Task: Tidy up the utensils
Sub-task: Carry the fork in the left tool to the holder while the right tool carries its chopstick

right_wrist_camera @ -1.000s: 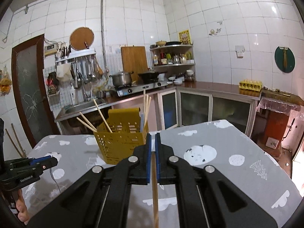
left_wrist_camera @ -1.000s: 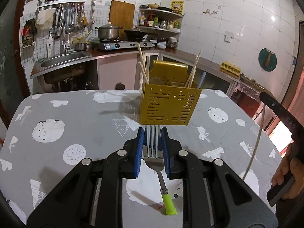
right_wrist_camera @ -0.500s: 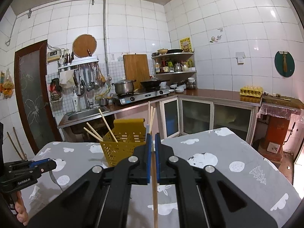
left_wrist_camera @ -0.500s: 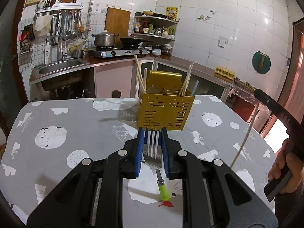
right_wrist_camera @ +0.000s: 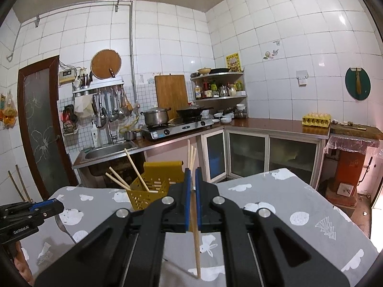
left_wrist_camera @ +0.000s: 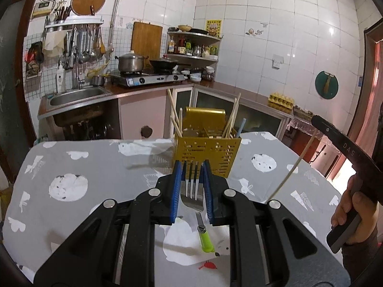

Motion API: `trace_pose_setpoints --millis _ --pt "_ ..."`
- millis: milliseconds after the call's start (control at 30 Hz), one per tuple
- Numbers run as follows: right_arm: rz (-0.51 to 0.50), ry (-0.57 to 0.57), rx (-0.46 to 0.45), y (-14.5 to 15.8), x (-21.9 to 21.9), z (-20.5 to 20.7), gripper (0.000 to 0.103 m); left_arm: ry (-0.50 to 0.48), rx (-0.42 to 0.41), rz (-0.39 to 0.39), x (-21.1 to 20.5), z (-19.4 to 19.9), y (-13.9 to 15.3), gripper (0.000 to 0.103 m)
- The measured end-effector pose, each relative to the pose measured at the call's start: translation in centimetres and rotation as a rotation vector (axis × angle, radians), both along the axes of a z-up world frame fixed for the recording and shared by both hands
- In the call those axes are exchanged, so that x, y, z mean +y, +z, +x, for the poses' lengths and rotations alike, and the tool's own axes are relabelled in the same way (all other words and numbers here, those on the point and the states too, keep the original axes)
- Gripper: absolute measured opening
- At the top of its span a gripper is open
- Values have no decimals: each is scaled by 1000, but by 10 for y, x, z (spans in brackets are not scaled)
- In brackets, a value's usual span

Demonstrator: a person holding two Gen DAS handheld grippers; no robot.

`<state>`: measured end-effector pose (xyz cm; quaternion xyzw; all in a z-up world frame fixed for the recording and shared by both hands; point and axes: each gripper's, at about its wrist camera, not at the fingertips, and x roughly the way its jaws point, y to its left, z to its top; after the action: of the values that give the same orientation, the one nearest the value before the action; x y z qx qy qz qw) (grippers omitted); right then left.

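Left gripper (left_wrist_camera: 192,174): we see its blue pads clamped on the head of a fork (left_wrist_camera: 192,197), tines pointing forward toward the yellow utensil caddy (left_wrist_camera: 207,151), green handle end hanging below and behind the jaws, above the tablecloth (left_wrist_camera: 95,157). Fork is lifted off the cloth, just short of the caddy's front wall, not in it.

Right gripper (right_wrist_camera: 190,179): jaws pinched tight on a single wooden chopstick (right_wrist_camera: 195,234), which runs down between the pads toward the table and pokes up slightly past the tips. We think its top end blends with the chopsticks (right_wrist_camera: 191,155) standing in the caddy behind, hard to separate in this view. It is also seen from the left wrist view, held by a person's hand (left_wrist_camera: 352,217) at far right, chopstick slanting downward.

Caddy stands upright on the grey patterned cloth, several chopsticks leaning in its compartments. Kitchen counter with sink (left_wrist_camera: 76,94) and stove (left_wrist_camera: 148,79) behind.
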<state>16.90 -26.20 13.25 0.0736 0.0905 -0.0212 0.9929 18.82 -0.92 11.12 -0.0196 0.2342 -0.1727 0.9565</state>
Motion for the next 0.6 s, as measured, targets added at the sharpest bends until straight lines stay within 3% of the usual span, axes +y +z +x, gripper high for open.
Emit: trace_pose_setpoints --millis 600 --pt "-29 19 -77 49 9 34 4 15 -114 -37 -13 44 62 17"
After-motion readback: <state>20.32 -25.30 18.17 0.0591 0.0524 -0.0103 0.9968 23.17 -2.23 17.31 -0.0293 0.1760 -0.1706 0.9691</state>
